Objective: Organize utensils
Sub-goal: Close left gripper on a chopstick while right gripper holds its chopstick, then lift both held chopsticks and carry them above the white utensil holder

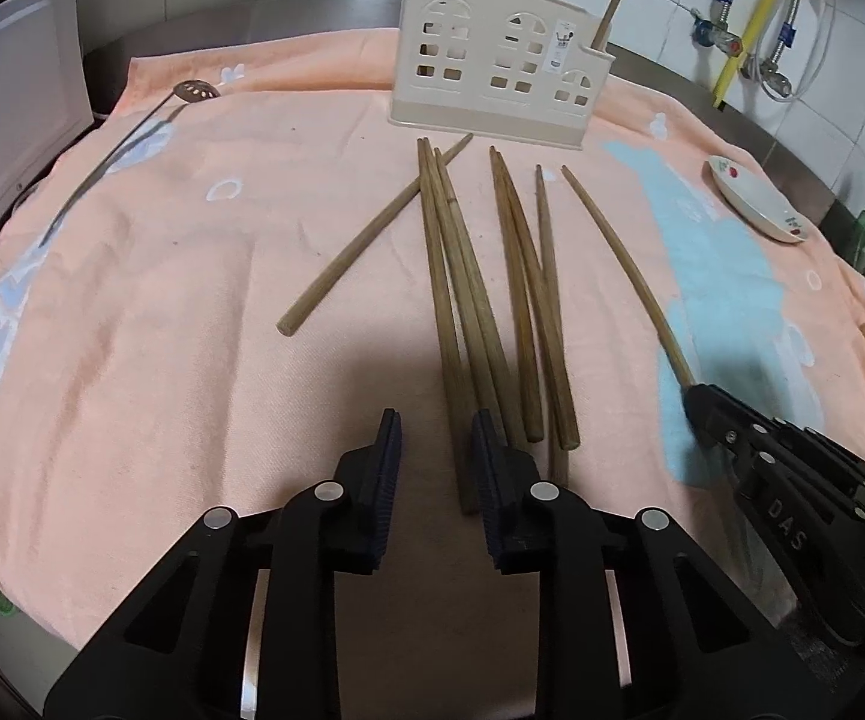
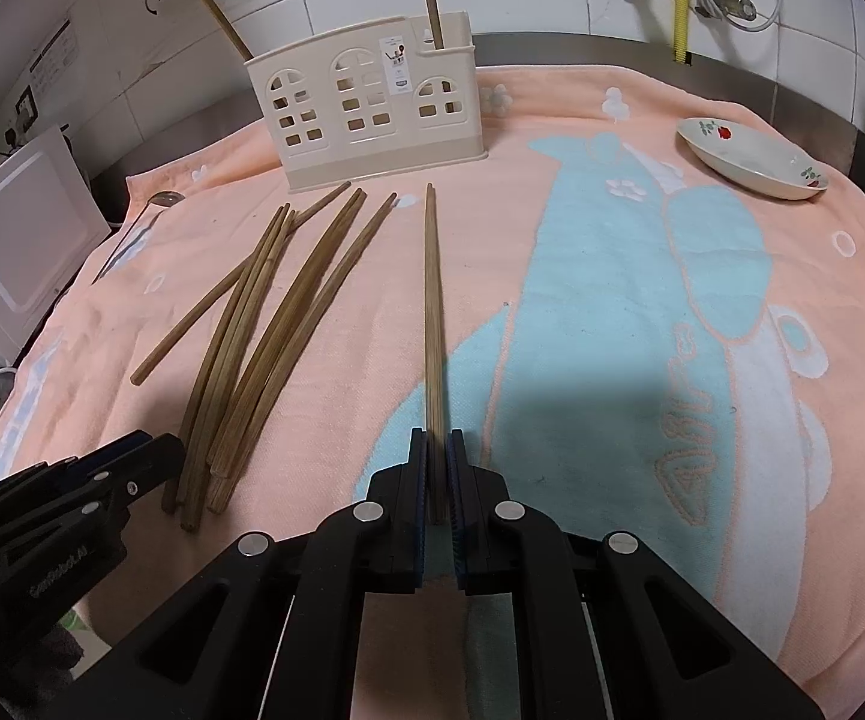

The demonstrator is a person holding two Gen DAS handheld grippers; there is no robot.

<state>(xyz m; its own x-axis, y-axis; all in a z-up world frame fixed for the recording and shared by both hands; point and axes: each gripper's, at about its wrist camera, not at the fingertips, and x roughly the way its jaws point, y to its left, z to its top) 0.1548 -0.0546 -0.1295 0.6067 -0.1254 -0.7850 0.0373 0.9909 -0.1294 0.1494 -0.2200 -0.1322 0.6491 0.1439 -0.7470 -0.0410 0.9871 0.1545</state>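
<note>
Right gripper [image 2: 437, 450]: jaws closed on the near end of one wooden chopstick [image 2: 432, 312], which runs up the frame centre toward the cream utensil holder [image 2: 366, 120], upper centre.

Left gripper [image 1: 437, 438]: jaws part open, nothing pinched; loose chopsticks [image 1: 468, 300] lie on the peach towel [image 1: 162, 300], their near ends just beside its right finger.

Two chopsticks stand in the holder.

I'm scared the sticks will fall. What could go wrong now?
1. The right gripper pinches one long wooden chopstick only at its very end, so it might swing or slip on the way to the cream plastic utensil holder.
2. The left gripper is partly open with nothing between its fingers, beside the pile of wooden chopsticks. It could bump them and roll them across the peach towel.
</note>
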